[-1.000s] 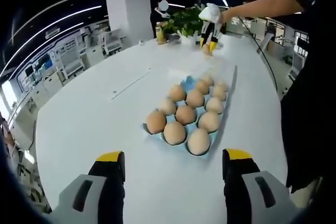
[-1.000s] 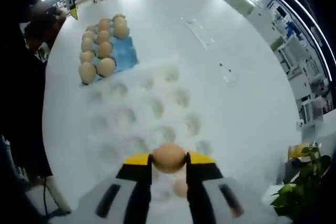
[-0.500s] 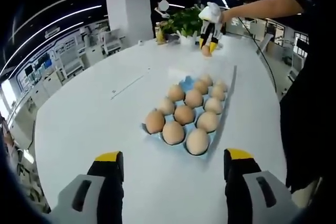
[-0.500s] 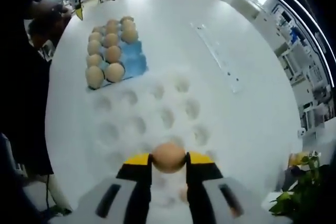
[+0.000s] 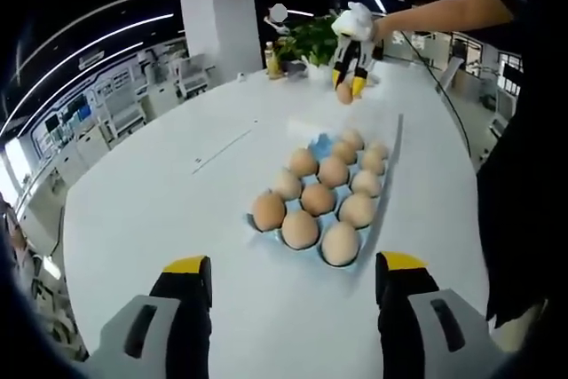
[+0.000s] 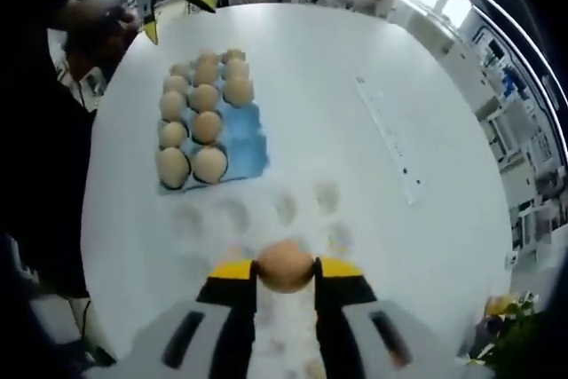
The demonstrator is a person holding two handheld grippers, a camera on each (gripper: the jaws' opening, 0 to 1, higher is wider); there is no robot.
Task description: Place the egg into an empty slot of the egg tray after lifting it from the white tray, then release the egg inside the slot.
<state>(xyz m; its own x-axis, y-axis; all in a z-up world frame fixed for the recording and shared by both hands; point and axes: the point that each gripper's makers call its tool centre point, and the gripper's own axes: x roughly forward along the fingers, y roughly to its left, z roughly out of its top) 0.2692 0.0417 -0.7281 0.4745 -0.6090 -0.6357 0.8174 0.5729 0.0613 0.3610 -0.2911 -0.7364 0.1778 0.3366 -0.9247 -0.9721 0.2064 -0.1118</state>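
Between the right gripper [image 6: 285, 274] tips sits an egg [image 6: 285, 265], above the white tray [image 6: 266, 219].

Colours on the table
Tan egg [image 6: 285, 265]; blue egg tray [image 6: 249, 141]; white tray [image 6: 293, 219]; yellow-tipped black right gripper [image 6: 285, 274]; white table [image 6: 444, 113].

White round table [image 5: 142, 210], leafy potted plant [image 5: 312, 37] and white pillar [image 5: 216, 24] beyond.

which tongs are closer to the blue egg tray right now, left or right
Left, as far as the views show. The left tongs hang open just short of the blue egg tray. The right tongs, shut on an egg, are back over the white tray.
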